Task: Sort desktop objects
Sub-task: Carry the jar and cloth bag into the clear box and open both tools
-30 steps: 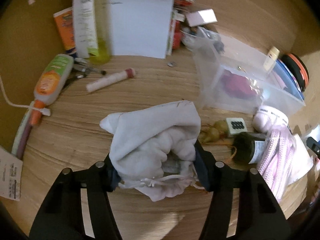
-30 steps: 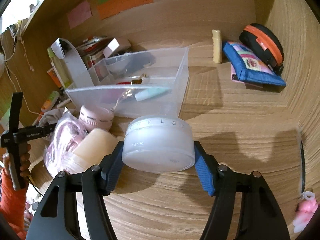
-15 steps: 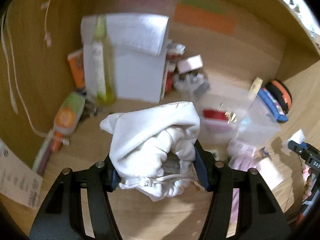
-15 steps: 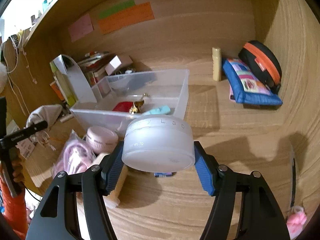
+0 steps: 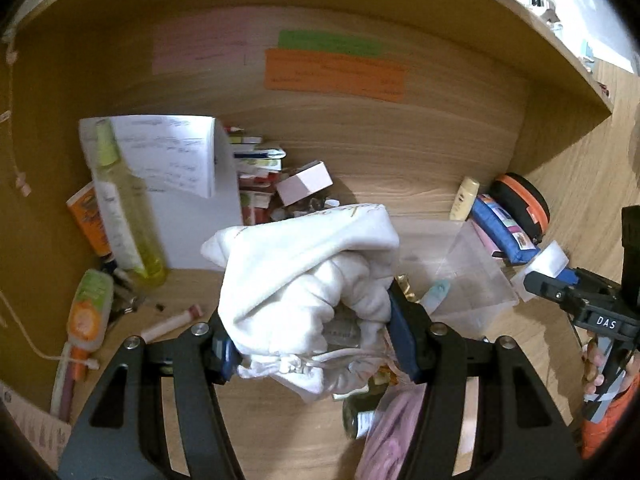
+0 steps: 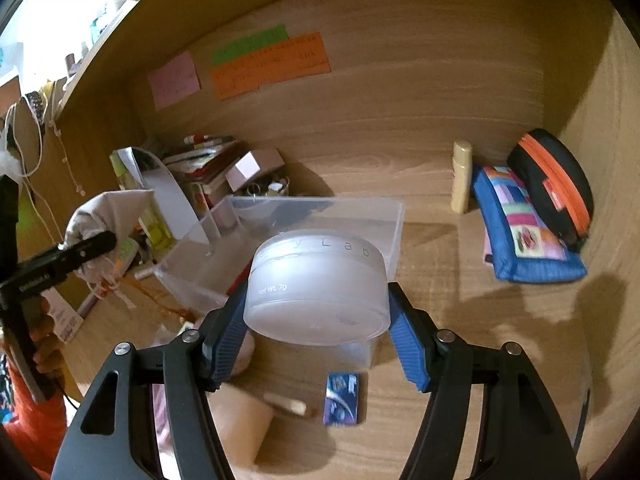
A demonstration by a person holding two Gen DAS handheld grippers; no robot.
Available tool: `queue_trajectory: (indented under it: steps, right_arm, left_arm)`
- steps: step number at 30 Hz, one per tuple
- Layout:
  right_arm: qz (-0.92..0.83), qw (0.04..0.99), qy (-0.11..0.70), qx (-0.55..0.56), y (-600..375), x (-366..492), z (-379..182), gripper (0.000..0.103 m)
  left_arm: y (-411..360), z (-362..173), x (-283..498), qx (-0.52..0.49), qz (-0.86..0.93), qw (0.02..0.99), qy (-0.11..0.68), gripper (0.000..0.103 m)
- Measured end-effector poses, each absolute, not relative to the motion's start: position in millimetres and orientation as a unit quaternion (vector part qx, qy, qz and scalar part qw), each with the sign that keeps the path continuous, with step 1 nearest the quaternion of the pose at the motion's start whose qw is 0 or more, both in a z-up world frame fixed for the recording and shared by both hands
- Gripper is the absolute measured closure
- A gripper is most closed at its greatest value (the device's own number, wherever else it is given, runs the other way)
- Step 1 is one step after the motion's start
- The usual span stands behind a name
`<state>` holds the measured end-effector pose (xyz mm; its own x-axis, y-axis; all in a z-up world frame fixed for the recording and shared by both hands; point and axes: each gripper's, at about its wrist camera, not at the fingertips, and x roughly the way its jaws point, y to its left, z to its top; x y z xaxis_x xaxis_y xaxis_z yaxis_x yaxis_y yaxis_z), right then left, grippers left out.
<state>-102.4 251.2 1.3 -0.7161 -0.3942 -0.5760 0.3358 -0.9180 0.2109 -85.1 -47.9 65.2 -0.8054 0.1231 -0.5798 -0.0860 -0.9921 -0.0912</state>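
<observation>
Holding a round frosted-plastic cosmetic jar [image 6: 318, 290] by its sides, the right gripper [image 6: 318, 320] is closed to the jar's width, blue pads pressed on either flank, the jar raised off the wooden desk [image 6: 460, 340]. The left gripper [image 5: 310, 344] is clamped likewise on a crumpled white drawstring cloth pouch [image 5: 308, 276], its cords dangling below the jaws, also lifted clear.

Just ahead of the jar and slightly below lies the clear plastic storage bin [image 6: 394, 220], open at the top, its long axis running left to right across the right wrist view. The jar sits over the bin's near wall, so the right hand looks the nearer one to drop its load; the pouch hangs off to the bin's left.

Readable print: "Lab" in raised letters on the jar's rim and "Net Wt. 7g" on its side; "DAS" on the right tool's body in the left wrist view.

Farther back stand a blue patchwork zip pouch [image 6: 520, 228], a black case with an orange zip [image 6: 556, 184], and orange, green and pink sticky notes [image 6: 268, 64] whose writing is illegible.
</observation>
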Motion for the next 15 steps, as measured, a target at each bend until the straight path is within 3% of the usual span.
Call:
queue_trajectory:
  steps: [15]
  right_arm:
    - [-0.913,0.202,-0.011,0.354,222,-151,-17,0.041]
  left_arm:
    - [-17,24,-151,-0.368,0.926,0.086,-0.008,0.043]
